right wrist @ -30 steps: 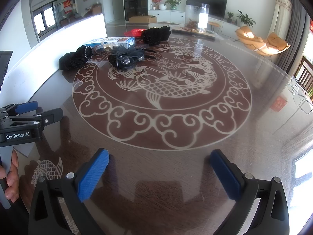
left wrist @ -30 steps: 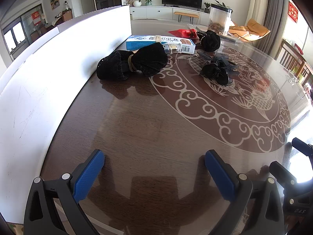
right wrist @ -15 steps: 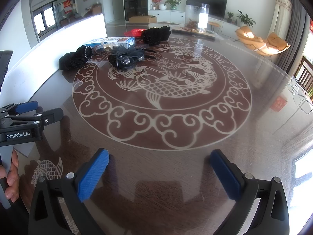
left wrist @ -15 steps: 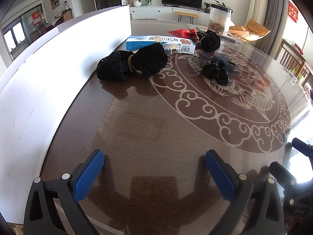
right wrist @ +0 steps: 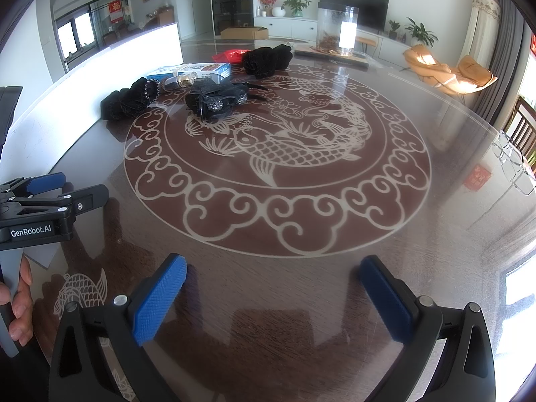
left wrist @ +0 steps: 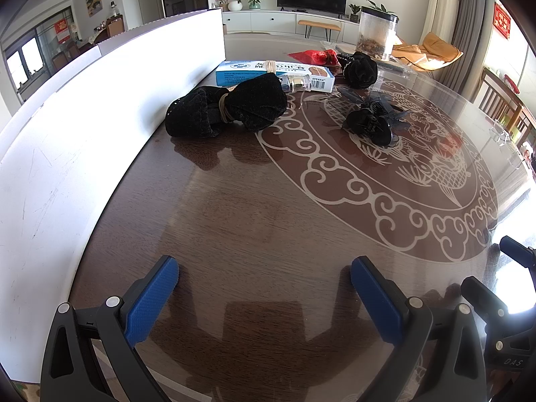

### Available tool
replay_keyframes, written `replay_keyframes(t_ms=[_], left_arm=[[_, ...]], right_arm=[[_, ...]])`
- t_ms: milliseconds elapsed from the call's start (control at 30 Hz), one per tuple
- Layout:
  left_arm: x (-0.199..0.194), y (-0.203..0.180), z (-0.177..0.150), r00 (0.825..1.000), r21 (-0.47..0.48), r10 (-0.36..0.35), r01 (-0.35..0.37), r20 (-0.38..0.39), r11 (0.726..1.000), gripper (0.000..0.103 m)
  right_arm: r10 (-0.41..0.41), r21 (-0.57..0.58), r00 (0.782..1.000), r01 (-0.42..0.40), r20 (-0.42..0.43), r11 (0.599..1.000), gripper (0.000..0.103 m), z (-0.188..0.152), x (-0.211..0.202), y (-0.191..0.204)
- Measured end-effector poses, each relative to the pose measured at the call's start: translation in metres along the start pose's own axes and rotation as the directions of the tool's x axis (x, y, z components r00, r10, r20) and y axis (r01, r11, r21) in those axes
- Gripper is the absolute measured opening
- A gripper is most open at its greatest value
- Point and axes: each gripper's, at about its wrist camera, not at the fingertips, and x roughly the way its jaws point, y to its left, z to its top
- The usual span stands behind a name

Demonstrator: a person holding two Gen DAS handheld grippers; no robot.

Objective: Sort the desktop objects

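Note:
On the far side of the round table lie a black cloth bundle tied with a band [left wrist: 227, 110] [right wrist: 129, 102], a blue and white box [left wrist: 274, 73] [right wrist: 194, 71], a small clear bottle [left wrist: 296, 83] [right wrist: 186, 78], a black hair clip with lace [left wrist: 372, 122] [right wrist: 217, 100], a black scrunchie-like bundle [left wrist: 360, 70] [right wrist: 266, 58] and a red packet [left wrist: 313, 56] [right wrist: 232, 55]. My left gripper [left wrist: 264, 281] is open over bare wood, well short of them. My right gripper [right wrist: 273, 284] is open too, nothing between its fingers. The left gripper [right wrist: 50, 197] shows at the right view's left edge.
A white board [left wrist: 83, 127] stands along the table's left side. A clear jar [right wrist: 336, 31] sits on a tray at the far edge. The glass-topped table [right wrist: 335, 227] bears a fish pattern. A hand [right wrist: 16, 305] holds the left tool. Chairs stand at the right.

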Motion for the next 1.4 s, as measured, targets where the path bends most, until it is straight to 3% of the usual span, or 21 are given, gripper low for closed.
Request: replay_keyframes(t_ms=[933,1100,1233,1300,1400], left_arm=[[0.000,0.004,0.002,1.000,-0.018,0.012,-0.012,0.000,1.000,0.103],[0.001,0.012,0.002,0.999,-0.059,0.037,-0.037,-0.002,0.998,0.103],[0.001,0.018,0.002,0.999,-0.086,0.054,-0.055,-0.004,0.995,0.103],[0.001,0.019,0.002,0.998,-0.089,0.057,-0.057,-0.005,0.994,0.103],[0.001,0.018,0.002,0.998,-0.088,0.057,-0.057,-0.004,0.995,0.103]], right_arm=[[0.000,0.000,1.000,0.000,0.000,1.000,0.103,0.000,0.000,0.000],[0.005,0.002,1.000,-0.005,0.000,1.000,0.103,0.002,0.002,-0.001],[0.073,0.022,0.997,-0.073,0.005,0.997,0.103,0.027,0.015,-0.006],[0.149,0.078,0.988,-0.152,0.038,0.985,0.103,0.050,0.024,-0.010],[0.202,0.141,0.976,-0.211,0.080,0.967,0.103,0.093,0.043,-0.010]])
